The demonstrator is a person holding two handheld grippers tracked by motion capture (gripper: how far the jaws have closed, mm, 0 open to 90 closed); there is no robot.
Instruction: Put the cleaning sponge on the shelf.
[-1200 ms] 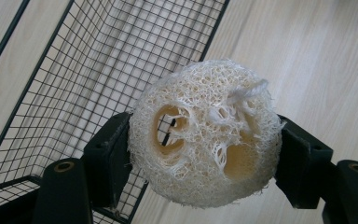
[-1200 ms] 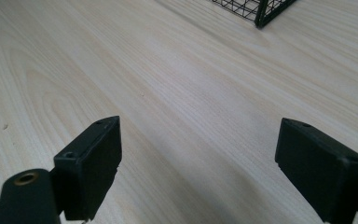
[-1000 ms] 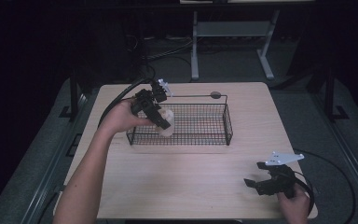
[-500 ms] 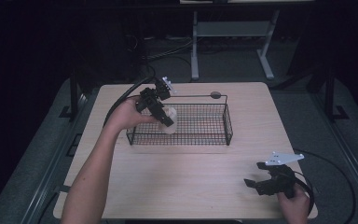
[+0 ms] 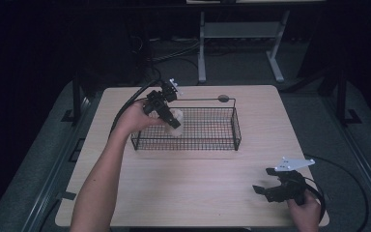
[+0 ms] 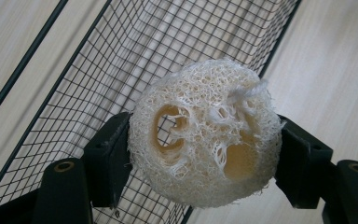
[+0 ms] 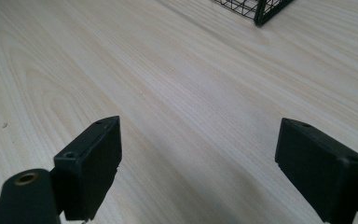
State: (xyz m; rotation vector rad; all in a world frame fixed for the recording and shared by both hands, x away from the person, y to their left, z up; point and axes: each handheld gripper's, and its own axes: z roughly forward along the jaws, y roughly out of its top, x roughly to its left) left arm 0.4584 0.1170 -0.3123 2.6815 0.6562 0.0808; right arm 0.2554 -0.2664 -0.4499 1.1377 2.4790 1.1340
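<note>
Two claws: left claw (image 6: 205, 154) grips unlabelled loofah (image 6: 205, 135), right claw (image 7: 200, 163) gapes.

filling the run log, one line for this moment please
left gripper: shut on round cream loofah sponge, over black wire basket | right gripper: open, idle above light wooden table

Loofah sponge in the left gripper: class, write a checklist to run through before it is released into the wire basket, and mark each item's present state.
1. The left gripper grips the loofah sponge on both sides: ok.
2. Sponge is above the wire basket, inside its left end: ok in the high view.
3. Basket floor below the sponge is free of other things: ok, as far as it shows.
4. Sponge is low enough to drop gently: cannot tell.
5. The right gripper is open and well away from the basket, over the table: ok.
</note>
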